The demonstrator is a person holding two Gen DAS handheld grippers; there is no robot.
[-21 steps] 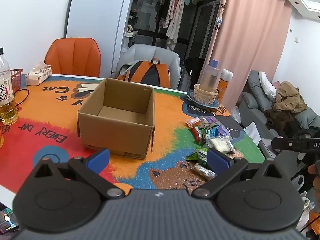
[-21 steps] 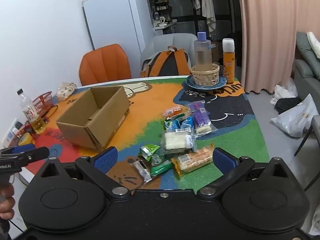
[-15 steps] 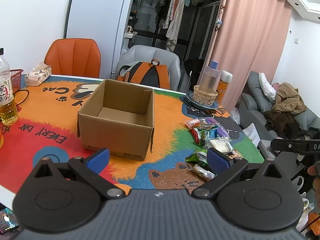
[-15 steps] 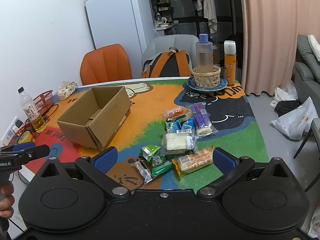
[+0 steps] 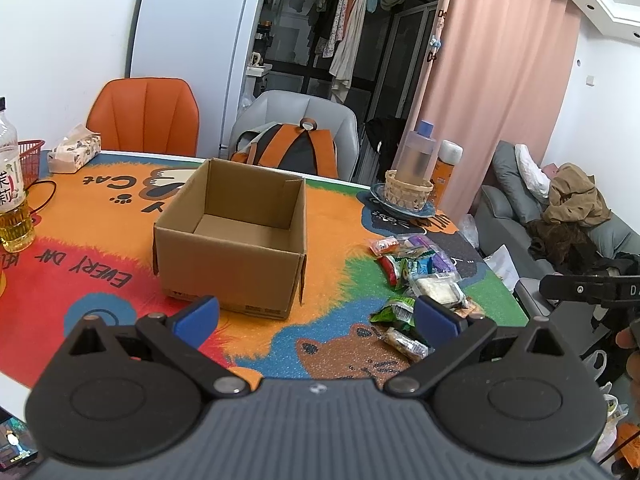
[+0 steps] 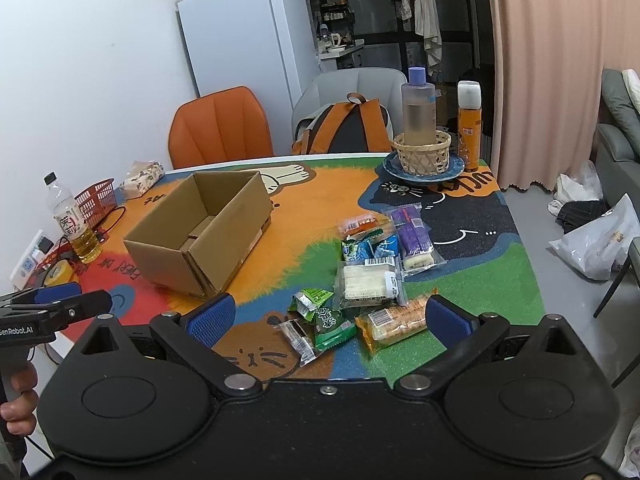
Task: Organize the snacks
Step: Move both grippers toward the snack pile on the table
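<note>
An empty open cardboard box (image 5: 236,240) (image 6: 200,236) stands on the colourful table mat. To its right lies a pile of several wrapped snacks (image 5: 416,280) (image 6: 368,276): green packets (image 6: 328,316), a white wafer pack (image 6: 368,284), an orange biscuit pack (image 6: 396,322) and a purple pack (image 6: 412,236). My left gripper (image 5: 316,320) hovers open near the table's front edge, in front of the box. My right gripper (image 6: 328,318) is open above the nearest snacks, with nothing between its fingers.
A basket with a bottle (image 6: 420,148) on a blue plate and an orange can (image 6: 468,128) stand at the far right of the table. A drink bottle (image 6: 76,220), red basket (image 6: 96,200) and tissue pack (image 6: 142,178) stand at the left. Chairs and a backpack (image 6: 344,128) are behind.
Both views have shifted slightly; the right gripper has risen a little and come nearer to the snacks. Nothing was picked up or moved on the table.
</note>
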